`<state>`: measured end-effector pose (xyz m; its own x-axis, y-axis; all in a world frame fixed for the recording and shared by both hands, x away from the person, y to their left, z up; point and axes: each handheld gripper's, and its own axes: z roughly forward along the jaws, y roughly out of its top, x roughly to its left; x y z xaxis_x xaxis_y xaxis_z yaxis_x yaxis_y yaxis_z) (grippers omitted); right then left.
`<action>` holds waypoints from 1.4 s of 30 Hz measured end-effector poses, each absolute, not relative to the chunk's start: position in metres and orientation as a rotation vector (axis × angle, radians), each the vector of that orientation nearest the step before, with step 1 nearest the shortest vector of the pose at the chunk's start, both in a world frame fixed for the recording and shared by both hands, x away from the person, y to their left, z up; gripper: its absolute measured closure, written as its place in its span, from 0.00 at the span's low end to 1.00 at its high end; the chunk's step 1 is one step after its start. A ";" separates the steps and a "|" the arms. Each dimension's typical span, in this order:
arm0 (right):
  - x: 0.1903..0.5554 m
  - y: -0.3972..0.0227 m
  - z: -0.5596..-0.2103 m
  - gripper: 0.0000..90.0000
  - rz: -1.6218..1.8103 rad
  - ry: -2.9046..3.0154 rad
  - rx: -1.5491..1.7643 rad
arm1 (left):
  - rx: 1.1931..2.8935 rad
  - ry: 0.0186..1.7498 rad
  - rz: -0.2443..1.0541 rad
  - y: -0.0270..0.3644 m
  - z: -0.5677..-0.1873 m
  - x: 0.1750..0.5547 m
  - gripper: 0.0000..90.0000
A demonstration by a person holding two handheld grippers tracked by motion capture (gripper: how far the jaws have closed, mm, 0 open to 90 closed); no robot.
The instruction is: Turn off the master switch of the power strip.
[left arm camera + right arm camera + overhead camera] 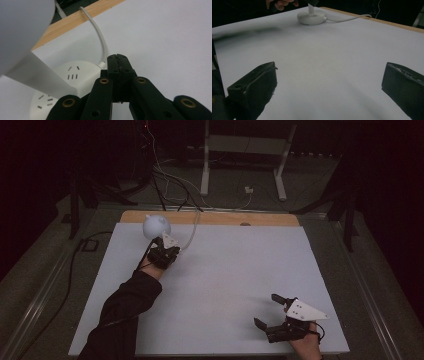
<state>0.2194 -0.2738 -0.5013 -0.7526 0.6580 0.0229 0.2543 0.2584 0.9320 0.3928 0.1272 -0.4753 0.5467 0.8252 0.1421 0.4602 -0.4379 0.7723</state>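
Note:
A white desk lamp stands at the far left of the white table (235, 270). Its round head (156, 226) hangs over a round base (72, 75) that has socket slots on top. A white cable (100, 35) runs from the base over the table's wooden far edge. My left gripper (119, 58) is shut with nothing between its jaws, and its tips hover just right of the base, near where the cable leaves it. In the high view the left gripper (162, 251) sits right below the lamp head. My right gripper (268, 310) rests open and empty near the front right corner.
A strip of bare wood (220, 218) edges the table's far side. Beyond it, the dark floor holds loose cables and a white metal frame (245, 150). Black stands flank the table at both sides. From the right gripper view, the lamp base (311, 18) lies far across the table.

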 end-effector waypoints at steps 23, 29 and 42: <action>0.221 -0.273 -0.503 0.00 1.491 2.173 0.844 | 2.146 0.904 0.296 0.142 -0.471 0.361 0.02; 0.221 -0.273 -0.503 0.00 1.489 2.171 0.846 | 2.127 0.845 0.261 0.148 -0.463 0.350 0.00; 0.221 -0.273 -0.503 0.00 1.490 2.171 0.849 | 2.129 0.780 0.192 0.168 -0.457 0.327 0.00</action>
